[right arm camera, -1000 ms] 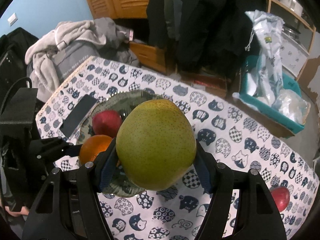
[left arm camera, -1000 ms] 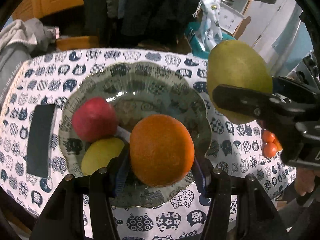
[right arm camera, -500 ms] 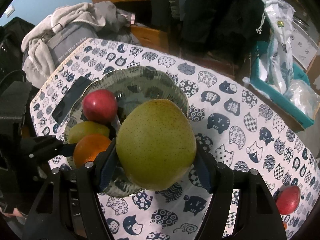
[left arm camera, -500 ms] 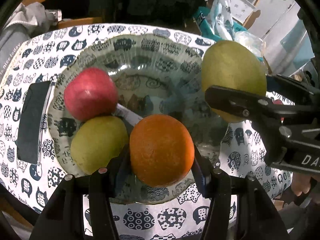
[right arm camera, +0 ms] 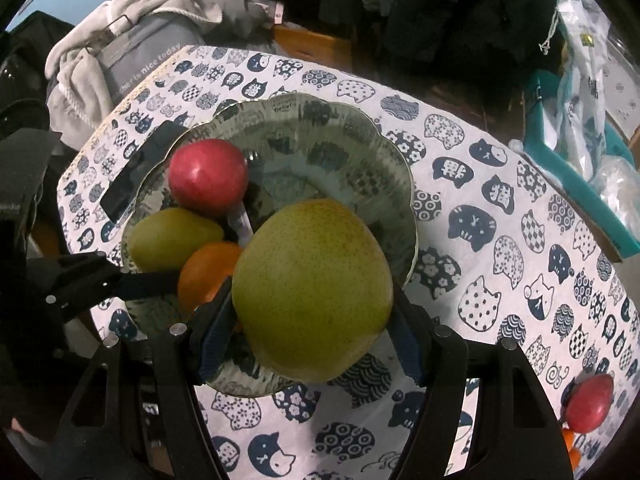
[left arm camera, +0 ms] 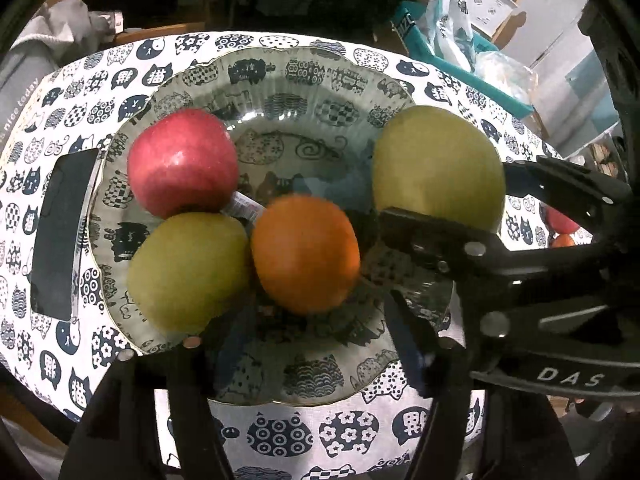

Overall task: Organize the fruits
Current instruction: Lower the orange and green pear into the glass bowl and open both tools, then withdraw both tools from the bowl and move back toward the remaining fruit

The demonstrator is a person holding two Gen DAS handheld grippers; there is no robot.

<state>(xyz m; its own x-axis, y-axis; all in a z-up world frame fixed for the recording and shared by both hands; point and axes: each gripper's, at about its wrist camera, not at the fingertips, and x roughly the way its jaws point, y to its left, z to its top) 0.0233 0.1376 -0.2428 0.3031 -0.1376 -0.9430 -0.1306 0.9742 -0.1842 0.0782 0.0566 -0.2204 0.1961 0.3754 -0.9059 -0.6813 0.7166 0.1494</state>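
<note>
A patterned plate [left arm camera: 280,76] [right arm camera: 360,152] holds a red apple [left arm camera: 182,162] [right arm camera: 207,193], a green pear [left arm camera: 186,264] [right arm camera: 172,236] and an orange [left arm camera: 306,252] [right arm camera: 206,270]. My left gripper [left arm camera: 304,344] is open, its fingers spread wide of the orange, which lies on the plate just ahead of them. My right gripper [right arm camera: 310,320] is shut on a large green pear [right arm camera: 312,288] [left arm camera: 436,166] and holds it over the plate's right side.
A black phone [left arm camera: 60,228] lies left of the plate on the cat-print tablecloth [right arm camera: 500,240]. A red fruit [right arm camera: 588,402] and small orange ones lie at the right table edge. A teal bin [right arm camera: 580,200] with bags stands beyond the table.
My left gripper has opened and let go of the orange, which now rests on the plate beside the pear. My right gripper has carried the large pear lower, over the plate.
</note>
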